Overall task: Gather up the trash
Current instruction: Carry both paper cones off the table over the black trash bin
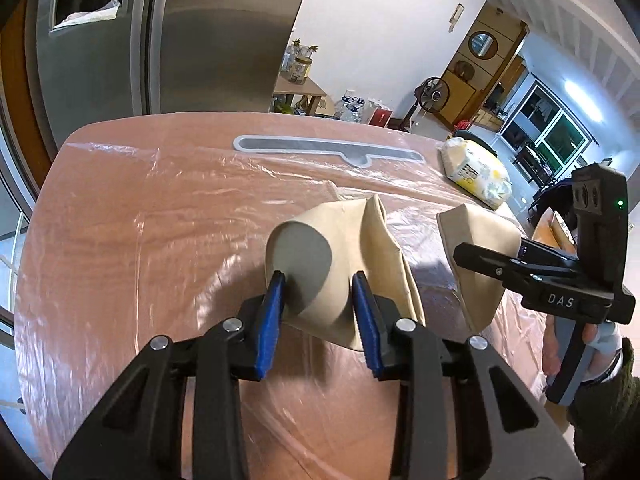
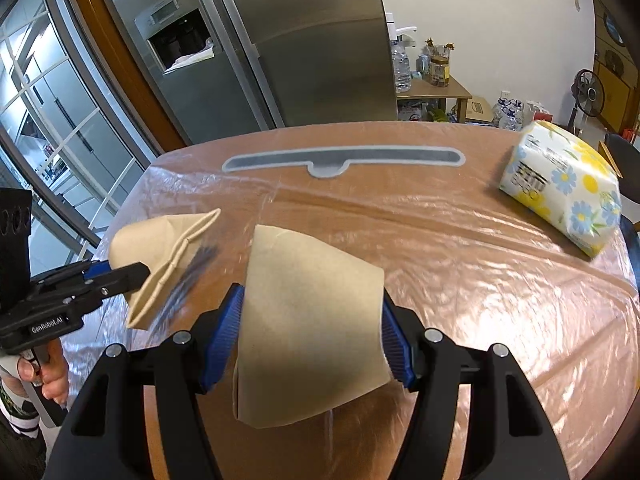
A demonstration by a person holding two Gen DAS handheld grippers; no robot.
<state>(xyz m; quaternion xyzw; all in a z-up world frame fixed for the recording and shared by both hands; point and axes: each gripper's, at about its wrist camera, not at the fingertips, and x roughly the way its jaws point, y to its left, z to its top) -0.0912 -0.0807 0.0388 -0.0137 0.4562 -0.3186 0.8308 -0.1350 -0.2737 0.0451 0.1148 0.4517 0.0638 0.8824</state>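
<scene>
Left gripper (image 1: 320,304): pinching one paper bag (image 1: 340,264) above the table (image 1: 140,240).
Right gripper (image 2: 310,336): clamping another bag (image 2: 308,320).

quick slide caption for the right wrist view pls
Right gripper clamps a crumpled paper bag above the plastic-covered table; left gripper holds another.

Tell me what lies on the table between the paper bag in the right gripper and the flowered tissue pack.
Nothing: in the right wrist view, only bare plastic-covered table shows between the paper bag and the tissue pack.
</scene>
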